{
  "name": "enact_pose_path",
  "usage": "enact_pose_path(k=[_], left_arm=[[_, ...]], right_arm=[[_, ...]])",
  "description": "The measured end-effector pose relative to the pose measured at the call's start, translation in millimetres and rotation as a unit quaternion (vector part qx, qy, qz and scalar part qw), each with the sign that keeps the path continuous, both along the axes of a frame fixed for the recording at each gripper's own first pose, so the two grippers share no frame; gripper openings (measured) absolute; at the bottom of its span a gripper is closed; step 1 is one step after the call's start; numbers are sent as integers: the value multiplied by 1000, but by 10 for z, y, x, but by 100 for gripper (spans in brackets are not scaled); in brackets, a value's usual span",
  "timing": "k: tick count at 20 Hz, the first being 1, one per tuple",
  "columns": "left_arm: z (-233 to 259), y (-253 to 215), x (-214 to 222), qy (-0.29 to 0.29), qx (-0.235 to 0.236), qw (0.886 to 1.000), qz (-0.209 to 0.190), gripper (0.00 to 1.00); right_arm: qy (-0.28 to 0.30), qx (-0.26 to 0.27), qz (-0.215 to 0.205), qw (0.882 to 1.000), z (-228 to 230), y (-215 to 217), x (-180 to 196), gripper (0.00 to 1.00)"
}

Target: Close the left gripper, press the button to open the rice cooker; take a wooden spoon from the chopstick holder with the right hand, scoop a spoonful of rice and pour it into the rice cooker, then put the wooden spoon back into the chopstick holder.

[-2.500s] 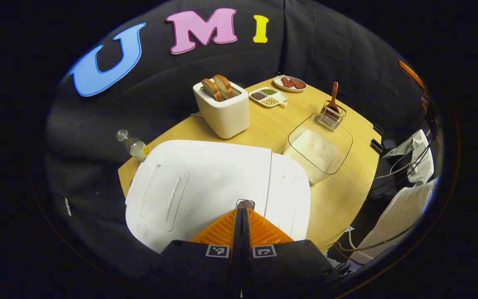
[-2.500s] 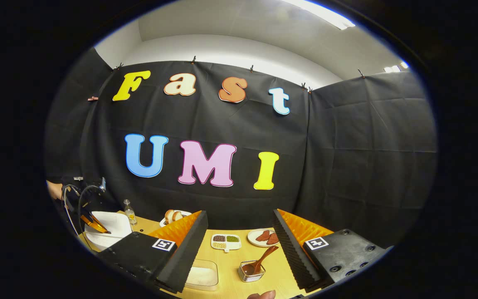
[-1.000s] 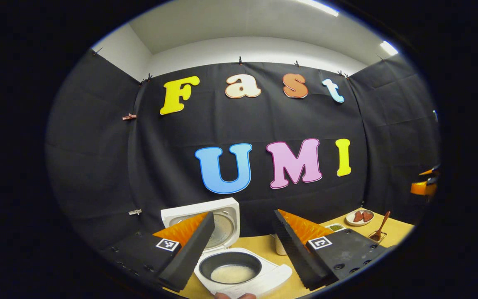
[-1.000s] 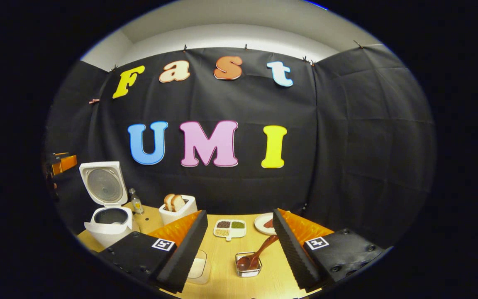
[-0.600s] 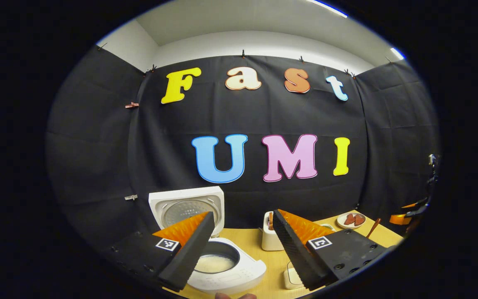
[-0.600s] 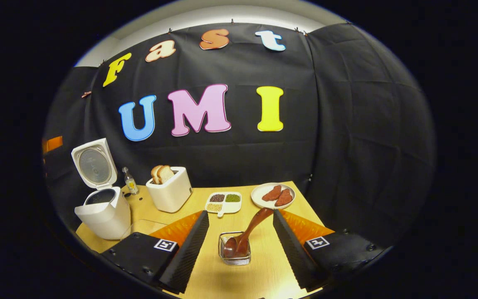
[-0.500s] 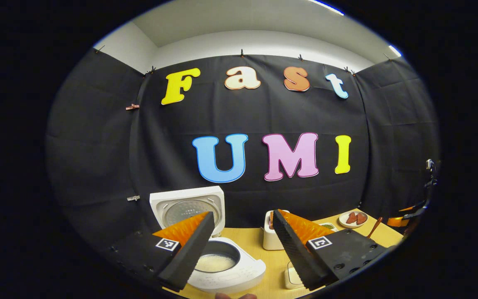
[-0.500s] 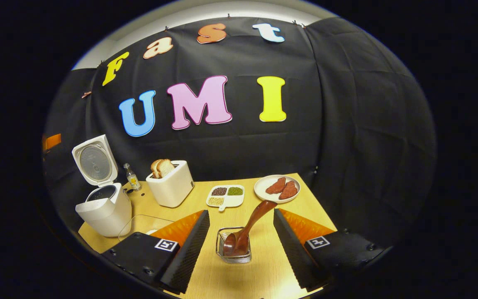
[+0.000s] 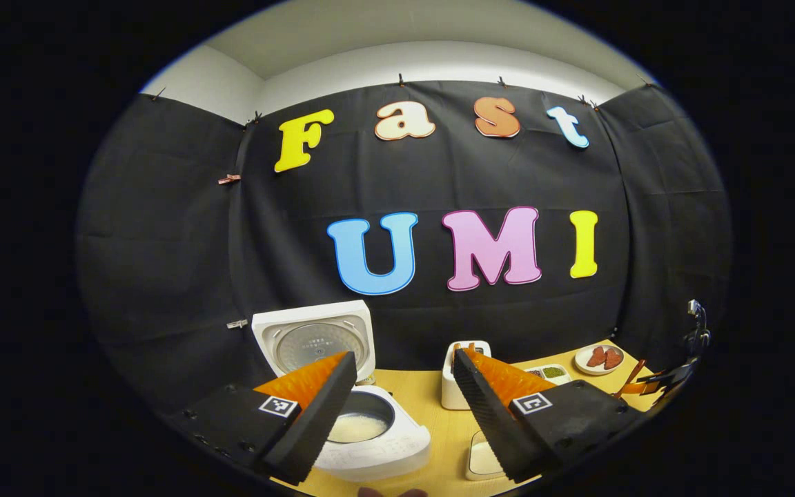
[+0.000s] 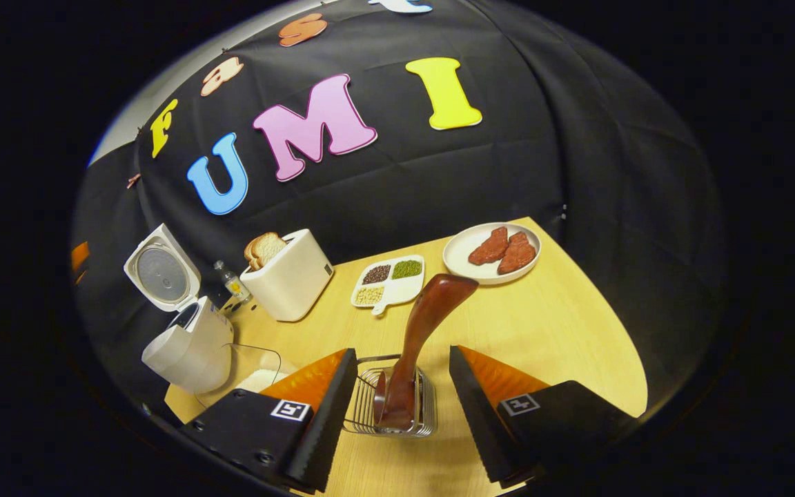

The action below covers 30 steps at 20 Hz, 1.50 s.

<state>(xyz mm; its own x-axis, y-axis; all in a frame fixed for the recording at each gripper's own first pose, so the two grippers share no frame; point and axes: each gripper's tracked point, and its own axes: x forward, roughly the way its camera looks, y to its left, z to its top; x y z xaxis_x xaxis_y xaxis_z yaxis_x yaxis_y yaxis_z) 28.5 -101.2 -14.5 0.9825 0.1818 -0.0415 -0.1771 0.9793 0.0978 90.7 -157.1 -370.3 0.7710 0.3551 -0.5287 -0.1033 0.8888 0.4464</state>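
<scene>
Standing open: the rice cooker (image 10: 187,345) has its lid (image 10: 161,275) raised at the table's left end, so the button press looks done; in the left gripper view the rice cooker (image 9: 370,442) shows pale rice already in its inner pot (image 9: 356,426).
Table: one wooden table (image 10: 549,324) carries everything.
Toaster: one white toaster (image 10: 290,279) with two bread slices (image 10: 264,248) in it stands near the cooker.
Rice container: one clear rice container (image 10: 259,376) lies between the cooker and the holder, mostly hidden behind the gripper's left finger; no scoop looks taken yet.
Plate: one plate (image 10: 463,266) at the far edge holds two reddish pieces (image 10: 506,252).
Divided dish: one white divided dish (image 10: 389,281) has three compartments of grains or beans.
Chopstick holder: one wire chopstick holder (image 10: 425,407) sits just ahead of the right gripper.
Wooden spoon: one wooden spoon (image 10: 418,338) stands in the holder, bowl down, handle leaning up and away.
Bottle: one small clear bottle (image 10: 234,281) stands by the toaster.
Right gripper: the right gripper (image 10: 397,400) has its fingers spread wide either side of the holder and spoon, touching neither as far as can be told.
Left gripper: the left gripper (image 9: 404,404) is held back from the cooker, fingers apart and empty.
Left to do: grasp the spoon, scoop, pour into the cooker, return the spoon.
</scene>
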Motion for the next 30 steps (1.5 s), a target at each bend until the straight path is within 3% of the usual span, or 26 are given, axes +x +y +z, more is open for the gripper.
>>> enact_pose_path(k=[1,2,3,5,6,7,9,10,13,16,17,22,26,30], left_arm=[[-8,-28,2,4,0,1000,3,97],[-20,-42,1,6,2,1000,6,97],[-19,-57,0,7,4,1000,10,97],[-10,-73,-15,10,10,1000,16,98],[-17,-69,-31,11,13,1000,19,97],[-24,-61,-41,13,15,1000,22,97],[-36,-45,-46,14,13,999,27,97],[-29,-32,-51,14,12,999,29,98],[-28,20,-73,13,10,999,33,97],[-4,111,-118,11,9,999,35,98],[-8,149,-126,9,9,999,35,97],[-3,403,-240,4,2,999,37,97],[9,646,-383,-2,4,999,34,97],[-29,881,-494,-3,-8,1000,26,97]], right_arm=[[6,9,9,1000,-38,51,6,84],[13,12,8,1000,-86,78,48,77],[15,19,9,1000,-120,96,82,57],[24,26,8,999,-193,112,95,41],[23,25,1,999,-242,91,128,40],[22,32,-2,999,-267,96,153,23],[8,36,0,999,-151,61,46,23],[2,28,5,1000,-148,72,36,17],[-15,14,6,1000,-99,52,-61,17],[-23,31,-11,999,50,45,-23,17],[-26,39,-17,999,105,13,-16,10],[-57,22,-47,997,514,-37,32,10],[-99,11,-46,994,1025,141,9,10],[-132,10,-14,991,1458,597,-108,10]])
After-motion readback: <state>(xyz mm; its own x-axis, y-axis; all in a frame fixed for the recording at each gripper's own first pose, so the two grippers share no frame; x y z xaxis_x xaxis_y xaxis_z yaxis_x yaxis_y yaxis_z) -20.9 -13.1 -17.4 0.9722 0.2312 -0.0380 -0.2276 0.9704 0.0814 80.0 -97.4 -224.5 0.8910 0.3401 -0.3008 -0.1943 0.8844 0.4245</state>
